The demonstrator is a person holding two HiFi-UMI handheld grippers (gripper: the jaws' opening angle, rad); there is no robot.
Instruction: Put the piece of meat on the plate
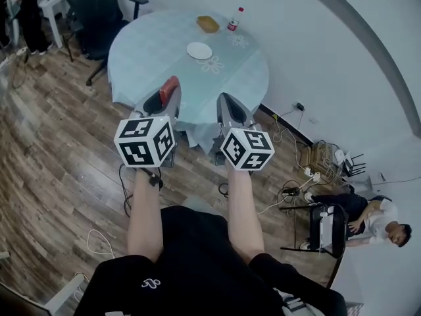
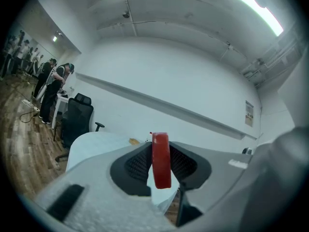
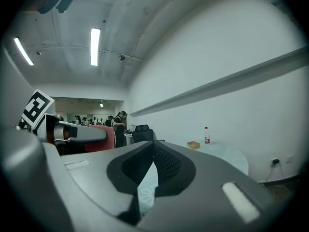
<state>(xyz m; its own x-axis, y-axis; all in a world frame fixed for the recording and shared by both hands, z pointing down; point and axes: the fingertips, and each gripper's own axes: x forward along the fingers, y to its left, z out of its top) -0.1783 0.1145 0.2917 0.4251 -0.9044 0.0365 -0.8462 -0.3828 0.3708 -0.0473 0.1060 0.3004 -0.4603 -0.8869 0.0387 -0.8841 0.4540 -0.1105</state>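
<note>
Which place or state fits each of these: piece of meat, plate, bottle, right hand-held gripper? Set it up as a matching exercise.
Things
1. piece of meat
2. plate
3. bottle
4. right hand-held gripper

Places and states
A. jaws together, nothing between them
B. by the far edge of the table, beside the tan box
C. clamped in the left hand-held gripper
D. empty, near the table's middle

Pairs: 1-C, 2-D, 3-B, 4-A

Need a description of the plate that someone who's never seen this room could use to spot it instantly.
Find the round table with the pale blue cloth at the top of the head view. Near its middle lies the plate: small, round and white, with nothing on it. Its only neighbours stand at the far edge, a tan box and a red-capped bottle.
</note>
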